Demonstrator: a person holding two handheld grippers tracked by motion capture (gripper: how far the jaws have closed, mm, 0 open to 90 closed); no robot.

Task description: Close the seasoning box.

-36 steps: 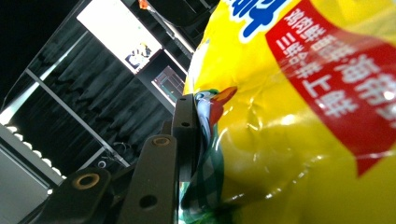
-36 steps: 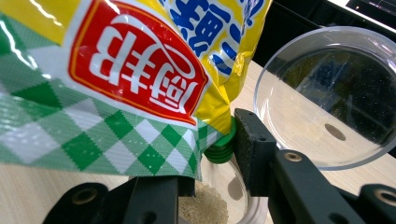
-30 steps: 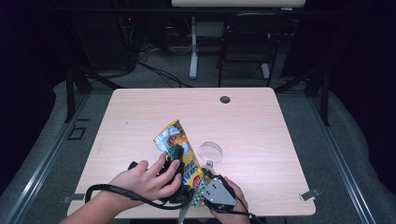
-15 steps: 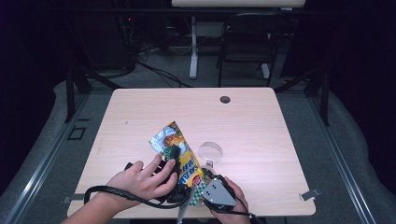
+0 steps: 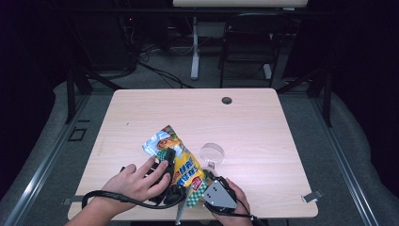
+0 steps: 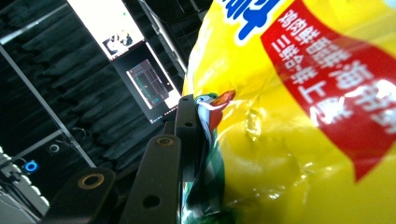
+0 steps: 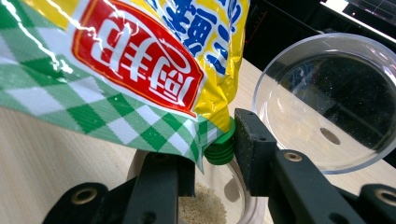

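Right gripper (image 5: pixel 207 181): at the near edge of the tabletop, held in the person's right hand (image 5: pixel 230 200); in the right gripper view its black fingers (image 7: pixel 252 140) are clenched on the green screw cap (image 7: pixel 220 142) at the lower corner of the pouch.
Left gripper (image 5: pixel 168 162): just to the left of the right one, under the person's left hand (image 5: pixel 136 181); its fingers (image 6: pixel 187 135) press on the side of the pouch, creasing the foil, and they have just been closing further with the pouch between them.
Cable (image 5: pixel 117 200): a black loop running from the left gripper across the left wrist and along the near edge.
Pouch (image 5: pixel 181 162): a yellow seasoning bag with red and blue lettering and a green checked bottom band, lifted off the tabletop and tilted, spout end down toward the person, silver top end pointing away and to the left.
Bowl (image 7: pixel 219 200): a clear bowl directly under the spout in the right gripper view, with a layer of pale fine granules (image 7: pixel 201 210) in it.
Clear lid (image 5: pixel 212 153): a round transparent piece just beyond the pouch, to its right, standing tilted on the tabletop.
Tabletop (image 5: pixel 263 127): light wood; the far half carries a small dark round grommet (image 5: pixel 227 100) near the far edge.
Beyond: dark floor with cables, a white table leg (image 5: pixel 195 47) and a black chair (image 5: pixel 244 47).
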